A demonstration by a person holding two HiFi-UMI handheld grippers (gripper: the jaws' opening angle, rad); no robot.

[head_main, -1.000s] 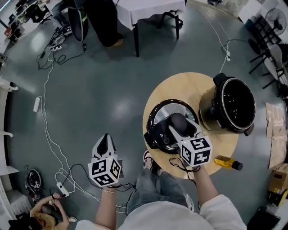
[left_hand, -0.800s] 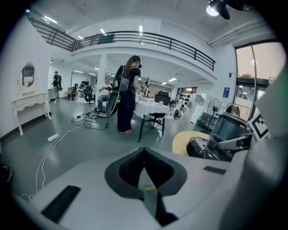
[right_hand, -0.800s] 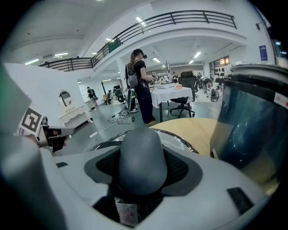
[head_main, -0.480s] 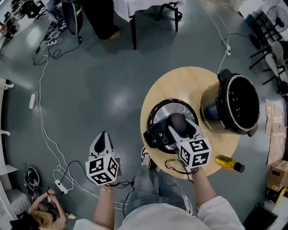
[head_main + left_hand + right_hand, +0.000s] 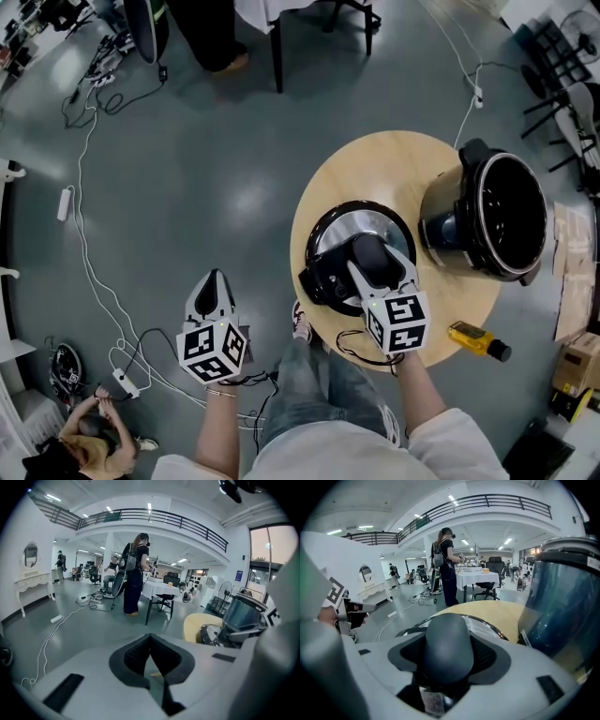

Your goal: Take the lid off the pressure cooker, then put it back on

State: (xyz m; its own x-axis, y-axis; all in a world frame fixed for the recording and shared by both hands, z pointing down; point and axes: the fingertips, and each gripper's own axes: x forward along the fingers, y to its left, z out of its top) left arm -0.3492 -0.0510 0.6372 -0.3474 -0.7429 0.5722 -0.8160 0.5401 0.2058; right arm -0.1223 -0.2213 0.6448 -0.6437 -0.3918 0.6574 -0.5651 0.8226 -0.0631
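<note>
The black-and-silver lid (image 5: 349, 228) is low over the round wooden table (image 5: 394, 164), left of the open pressure cooker pot (image 5: 502, 216). I cannot tell whether the lid rests on the table. My right gripper (image 5: 373, 251) is shut on the lid's dark knob handle (image 5: 447, 641), its pads on either side of it. The lid's rim (image 5: 485, 623) shows past the knob, with the pot's blue-grey wall (image 5: 562, 606) close on the right. My left gripper (image 5: 214, 279) hangs over the floor left of the table, holding nothing, with its jaw tips (image 5: 150, 637) together.
A yellow bottle (image 5: 476, 339) lies at the table's near right edge. Cables (image 5: 94, 272) and a power strip run over the grey floor on the left. A person (image 5: 133, 573) stands by a white-clothed table (image 5: 281, 23) beyond. Another person sits at the lower left (image 5: 84, 450).
Both grippers have sunk a little. The right one has carried the lid down toward the table, with its grip on the handle unchanged. The left stays away from the table.
</note>
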